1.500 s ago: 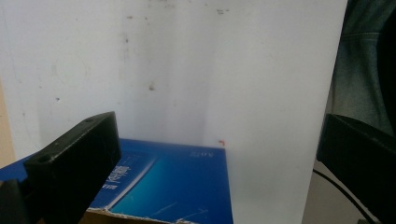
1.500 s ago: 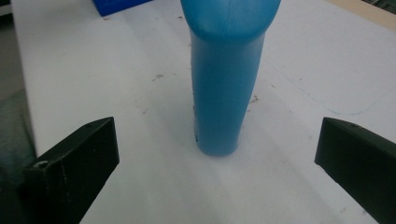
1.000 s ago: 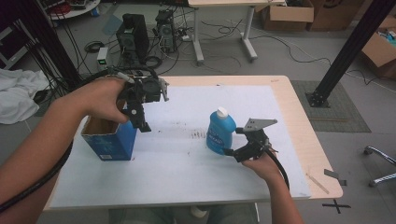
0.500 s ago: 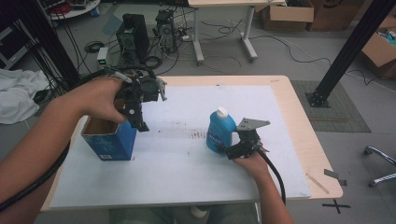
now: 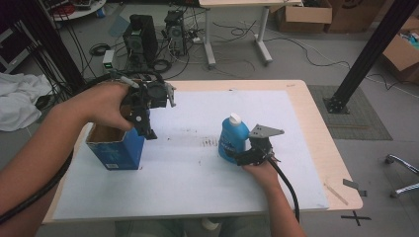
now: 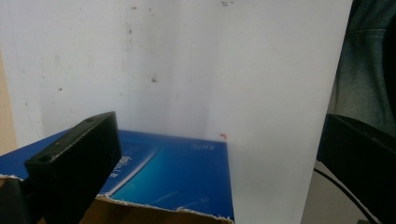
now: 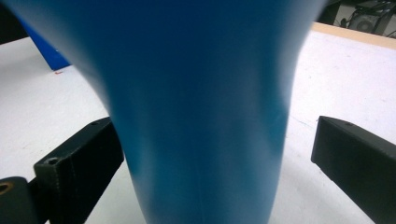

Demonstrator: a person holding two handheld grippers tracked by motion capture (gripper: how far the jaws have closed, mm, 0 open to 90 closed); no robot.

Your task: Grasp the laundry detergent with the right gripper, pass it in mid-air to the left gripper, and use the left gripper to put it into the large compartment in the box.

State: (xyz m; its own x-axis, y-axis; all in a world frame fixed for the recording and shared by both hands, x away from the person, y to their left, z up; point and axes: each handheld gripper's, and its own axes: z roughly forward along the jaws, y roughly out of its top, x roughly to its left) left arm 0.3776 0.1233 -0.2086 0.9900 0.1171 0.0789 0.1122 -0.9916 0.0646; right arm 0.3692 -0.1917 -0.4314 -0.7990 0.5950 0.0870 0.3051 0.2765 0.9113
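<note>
A blue bottle with a white cap stands upright on the white mat. My right gripper is low at the bottle's right side. In the right gripper view it is open, and the bottle's body stands between the spread jaws, close to the left one with a gap at the right one. An open-topped blue cardboard box stands at the mat's left. My left gripper hangs over the box's right rim, open, with the box's torn top edge below it.
The mat covers most of a light wooden table. Beyond the far edge are computer towers, cables and another desk's legs. A black post rises at the right, and white cloth lies on the floor at the left.
My right gripper has slid left toward the bottle until its jaws straddle the base. The left gripper has stayed by the box's rim with little movement.
</note>
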